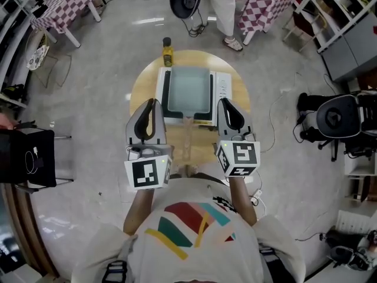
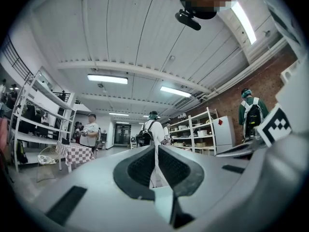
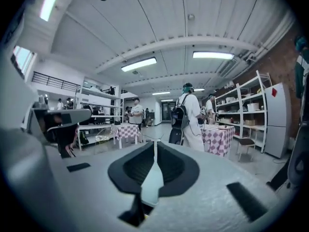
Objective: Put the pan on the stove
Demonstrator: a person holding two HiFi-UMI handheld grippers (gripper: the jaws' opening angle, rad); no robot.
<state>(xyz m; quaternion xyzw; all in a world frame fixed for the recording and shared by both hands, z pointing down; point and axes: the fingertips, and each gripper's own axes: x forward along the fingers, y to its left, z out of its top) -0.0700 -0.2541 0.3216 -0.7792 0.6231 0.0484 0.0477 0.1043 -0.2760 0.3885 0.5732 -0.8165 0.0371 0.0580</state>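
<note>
On the round tabletop (image 1: 141, 90), the square grey pan (image 1: 188, 90) already sits flat on the white stove (image 1: 222, 87), covering most of its top. Its pale wooden handle (image 1: 187, 135) points back towards the person. A yellow bottle (image 1: 168, 52) stands at the far edge, just beyond the stove and apart from it.

Both claws hover above the near edge of the tabletop, one on each side of the handle and touching nothing. The left claw (image 1: 152, 105) has its jaws drawn together with nothing between them. The right claw (image 1: 227, 106) is likewise closed and empty. Each gripper view looks out level across the room rather than down at the pan.

By this layout the placing looks done. If the pan needed shifting, it would likely behave as a stiff metal thing of moderate weight, with most of that weight ahead of the handle. A grip at the handle's far end would therefore let the body droop. The wood should give the pads better friction than the smooth rim, so the best hold is probably on the handle close to the pan body.
</note>
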